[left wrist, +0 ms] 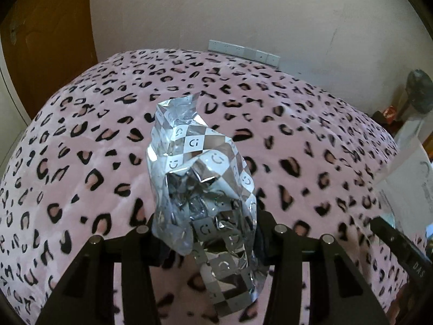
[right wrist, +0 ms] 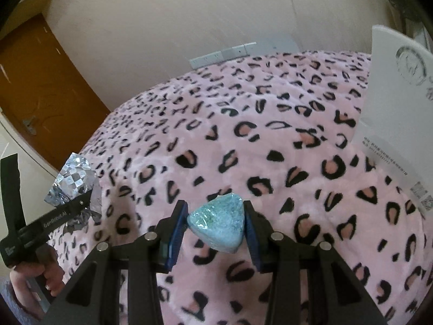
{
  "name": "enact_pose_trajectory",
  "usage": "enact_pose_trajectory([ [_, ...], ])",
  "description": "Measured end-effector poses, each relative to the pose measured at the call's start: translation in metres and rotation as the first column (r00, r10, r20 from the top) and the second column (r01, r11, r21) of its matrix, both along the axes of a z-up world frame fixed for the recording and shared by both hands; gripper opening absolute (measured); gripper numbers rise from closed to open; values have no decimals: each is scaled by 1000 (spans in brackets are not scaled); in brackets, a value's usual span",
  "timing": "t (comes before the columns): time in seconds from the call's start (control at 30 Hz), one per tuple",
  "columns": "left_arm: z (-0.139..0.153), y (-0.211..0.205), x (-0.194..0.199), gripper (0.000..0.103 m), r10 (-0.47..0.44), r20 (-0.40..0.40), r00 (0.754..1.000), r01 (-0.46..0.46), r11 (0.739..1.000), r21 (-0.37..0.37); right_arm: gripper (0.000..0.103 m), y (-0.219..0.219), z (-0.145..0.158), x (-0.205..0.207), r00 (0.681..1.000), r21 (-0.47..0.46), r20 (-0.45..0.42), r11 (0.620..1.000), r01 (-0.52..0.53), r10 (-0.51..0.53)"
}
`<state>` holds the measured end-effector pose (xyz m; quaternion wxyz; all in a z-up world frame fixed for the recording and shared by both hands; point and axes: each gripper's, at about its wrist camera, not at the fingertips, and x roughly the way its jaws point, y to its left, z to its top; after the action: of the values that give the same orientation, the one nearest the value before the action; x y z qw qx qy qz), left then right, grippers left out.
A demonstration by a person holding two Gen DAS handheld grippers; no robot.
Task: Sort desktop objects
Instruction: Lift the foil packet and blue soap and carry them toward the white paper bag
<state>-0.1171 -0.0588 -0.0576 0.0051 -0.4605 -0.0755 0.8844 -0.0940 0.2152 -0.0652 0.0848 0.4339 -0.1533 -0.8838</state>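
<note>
both wrist views look forward, down over fingers, close above shared leopard blanket (left wrist: 81, 162) (right wrist: 270, 149).

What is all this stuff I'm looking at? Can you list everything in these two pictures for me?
foil bag: one, silver with white checks, crumpled, held up in the left gripper above the blanket
triangular packet: one, pale blue-green, between the right gripper's fingers
blanket: one, pink with black leopard spots, covering the whole surface
white box: one, white with printed text and codes, standing at the right edge
wall sockets: one grey-white row, on the wall behind
door: one, brown wood, far left
left gripper: black, shut on the foil bag
right gripper: black with blue pads, around the packet
hand: one, holding the left gripper's handle
</note>
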Motion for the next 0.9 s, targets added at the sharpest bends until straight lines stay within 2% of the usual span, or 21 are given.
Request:
enact_pose_trajectory([
  [0.37,46,47,52,48,-92,-29,995,92,996,-10,41,11,46,46,998,3,-66,1000,-13,14],
  [0.53,58,72,66,48,-125,-19,992,125,992,-1,41,27,61,64,996,8,-83,1000,18,-17],
  [0.9,92,126,85,48,-216,-56,975,216,976,-9,41,61,87,97,989,29,-121,996,84,-80],
])
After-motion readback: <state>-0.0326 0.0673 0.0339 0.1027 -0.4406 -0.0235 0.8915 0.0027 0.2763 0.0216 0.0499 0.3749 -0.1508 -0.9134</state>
